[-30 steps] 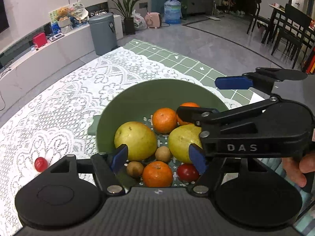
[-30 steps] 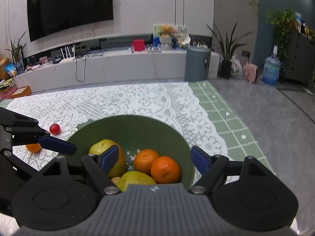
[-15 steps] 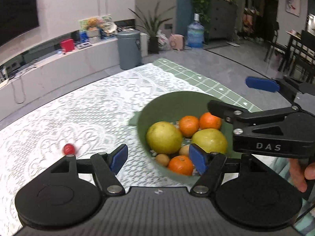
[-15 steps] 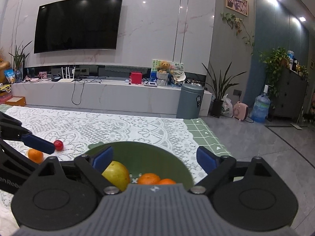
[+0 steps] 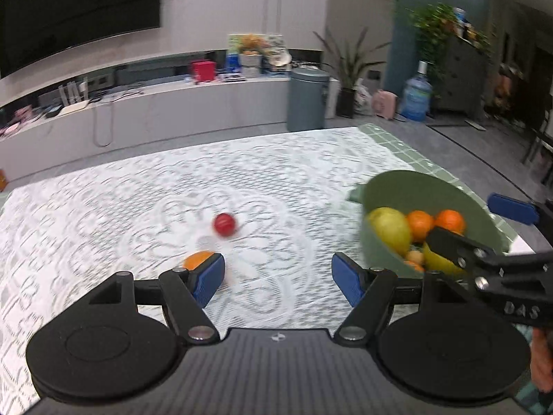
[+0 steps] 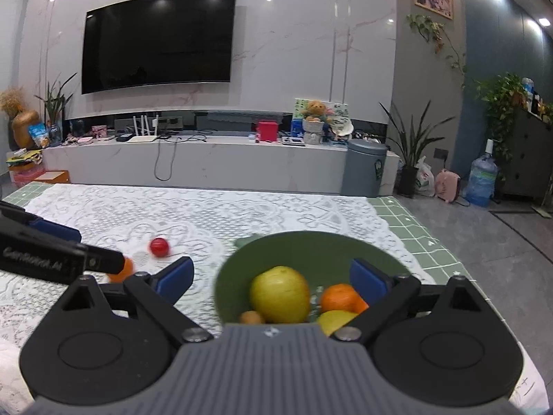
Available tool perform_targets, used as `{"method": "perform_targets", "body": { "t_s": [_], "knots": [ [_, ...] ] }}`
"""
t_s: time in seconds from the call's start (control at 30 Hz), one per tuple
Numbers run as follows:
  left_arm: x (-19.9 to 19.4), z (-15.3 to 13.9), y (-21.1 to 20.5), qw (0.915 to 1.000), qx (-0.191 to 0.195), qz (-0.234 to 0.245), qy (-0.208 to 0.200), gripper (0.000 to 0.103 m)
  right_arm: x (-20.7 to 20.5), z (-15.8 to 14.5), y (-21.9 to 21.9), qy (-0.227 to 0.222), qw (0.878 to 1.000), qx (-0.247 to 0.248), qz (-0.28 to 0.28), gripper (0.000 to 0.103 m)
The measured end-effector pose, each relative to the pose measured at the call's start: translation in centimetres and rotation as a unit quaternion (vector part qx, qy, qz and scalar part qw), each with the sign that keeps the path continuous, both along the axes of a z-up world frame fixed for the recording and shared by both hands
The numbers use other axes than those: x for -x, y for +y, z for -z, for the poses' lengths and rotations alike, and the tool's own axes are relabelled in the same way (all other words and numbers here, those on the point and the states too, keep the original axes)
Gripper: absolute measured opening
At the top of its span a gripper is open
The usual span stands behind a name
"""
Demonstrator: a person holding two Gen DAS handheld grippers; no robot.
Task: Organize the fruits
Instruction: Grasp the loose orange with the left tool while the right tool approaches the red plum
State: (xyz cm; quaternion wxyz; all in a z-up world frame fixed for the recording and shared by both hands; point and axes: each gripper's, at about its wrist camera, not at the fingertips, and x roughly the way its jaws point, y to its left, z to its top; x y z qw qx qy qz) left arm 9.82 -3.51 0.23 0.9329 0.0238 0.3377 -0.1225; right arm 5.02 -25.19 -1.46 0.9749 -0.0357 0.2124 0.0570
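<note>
A green bowl [image 5: 418, 186] [image 6: 311, 245] on the lace cloth holds yellow pears [image 6: 280, 294], oranges [image 6: 338, 297] and small brown fruits. A small red fruit [image 5: 224, 223] [image 6: 159, 247] lies loose on the cloth, left of the bowl. An orange [image 5: 197, 259] [image 6: 121, 269] lies nearer, partly hidden behind a finger. My left gripper [image 5: 278, 276] is open over the cloth, short of the red fruit, with nothing between its fingers. My right gripper [image 6: 273, 278] hovers at the bowl's near side, its jaws opening wide and holding nothing.
The white lace cloth [image 5: 138, 200] covers a green checked table [image 6: 414, 228], whose right edge runs just past the bowl. A grey bin [image 6: 363, 169], a white TV bench and plants stand beyond on the floor. A person's hand [image 5: 541, 363] holds the right gripper.
My left gripper swung left away from the bowl, now facing the red fruit and the loose orange. The right gripper's jaws widened and it drew back from the bowl.
</note>
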Motion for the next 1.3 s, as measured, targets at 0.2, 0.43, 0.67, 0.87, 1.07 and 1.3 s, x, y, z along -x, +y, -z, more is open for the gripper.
{"method": "perform_targets", "body": {
  "t_s": [0.2,0.43,0.67,0.87,1.07,1.3],
  "knots": [
    [0.5,1.1,3.3,0.9994,0.017,-0.030,0.003,0.083,0.9,0.8,3.6,-0.019,0.999,0.036,-0.027,0.094],
    [0.6,2.3,6.1,0.9979,0.031,-0.057,0.007,0.083,0.8,1.3,6.2,-0.033,0.996,0.056,-0.056,0.092],
    [-0.2,3.1,7.3,0.9975,0.041,-0.057,0.008,0.083,-0.5,2.6,8.3,-0.028,0.994,0.082,-0.065,0.080],
    [-1.0,3.9,7.5,0.9978,0.051,-0.040,0.013,0.080,-1.9,3.6,8.9,-0.013,0.993,0.091,-0.067,0.061],
    [-2.0,4.5,7.3,0.9979,0.060,-0.016,0.020,0.076,-3.5,4.9,9.8,0.001,0.991,0.104,-0.080,0.046],
    [-3.5,5.6,7.2,0.9968,0.071,-0.010,0.035,0.071,-4.9,6.2,10.7,0.008,0.987,0.128,-0.096,0.035]
  ]
}}
